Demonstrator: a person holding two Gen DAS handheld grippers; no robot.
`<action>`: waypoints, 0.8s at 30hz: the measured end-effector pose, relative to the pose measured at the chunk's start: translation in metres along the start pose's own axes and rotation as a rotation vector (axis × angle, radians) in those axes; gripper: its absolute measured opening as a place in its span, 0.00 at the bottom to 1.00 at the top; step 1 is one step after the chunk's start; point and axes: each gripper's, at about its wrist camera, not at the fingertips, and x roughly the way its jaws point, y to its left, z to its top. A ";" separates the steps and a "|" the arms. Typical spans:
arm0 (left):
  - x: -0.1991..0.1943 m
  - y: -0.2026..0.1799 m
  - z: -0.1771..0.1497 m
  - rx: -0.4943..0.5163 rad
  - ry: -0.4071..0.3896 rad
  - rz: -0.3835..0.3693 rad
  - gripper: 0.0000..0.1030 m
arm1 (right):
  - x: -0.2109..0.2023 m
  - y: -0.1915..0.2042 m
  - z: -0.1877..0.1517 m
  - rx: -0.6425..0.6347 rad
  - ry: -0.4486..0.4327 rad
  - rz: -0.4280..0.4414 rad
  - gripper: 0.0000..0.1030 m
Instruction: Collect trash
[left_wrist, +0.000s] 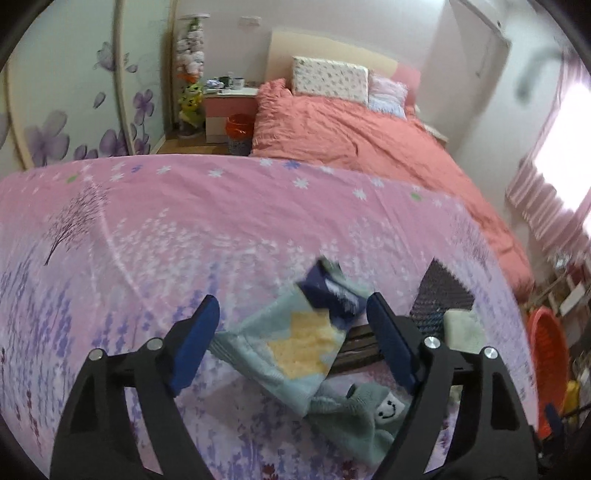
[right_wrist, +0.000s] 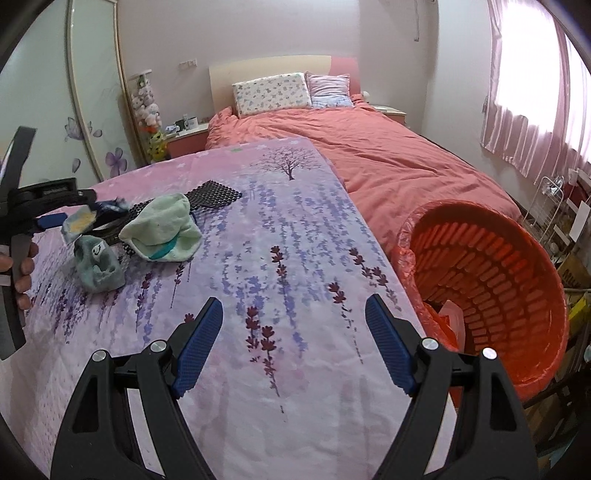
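Left wrist view: my left tool (left_wrist: 291, 345) stands released around the snack wrapper (left_wrist: 295, 343), ready to clench; right tool (right_wrist: 293, 345) released, empty, bin (right_wrist: 517, 295) beside it.

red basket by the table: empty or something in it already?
Not empty. The red basket, lined with a red bag, shows a pale pinkish piece low inside near its near wall; the rest looks bare.

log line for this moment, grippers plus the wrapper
left gripper: open, around snack wrapper, no grip seen | right gripper: open, empty, over tablecloth | orange basket: at table's right edge
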 end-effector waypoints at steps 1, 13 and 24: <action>0.005 -0.003 -0.001 0.022 0.014 0.016 0.73 | 0.001 0.002 0.000 -0.003 0.003 0.000 0.77; 0.007 0.015 -0.014 0.014 0.029 0.029 0.07 | 0.004 0.014 -0.003 -0.025 0.020 0.013 0.77; -0.031 0.065 -0.047 -0.058 0.033 -0.014 0.03 | 0.003 0.023 -0.005 -0.040 0.021 0.024 0.77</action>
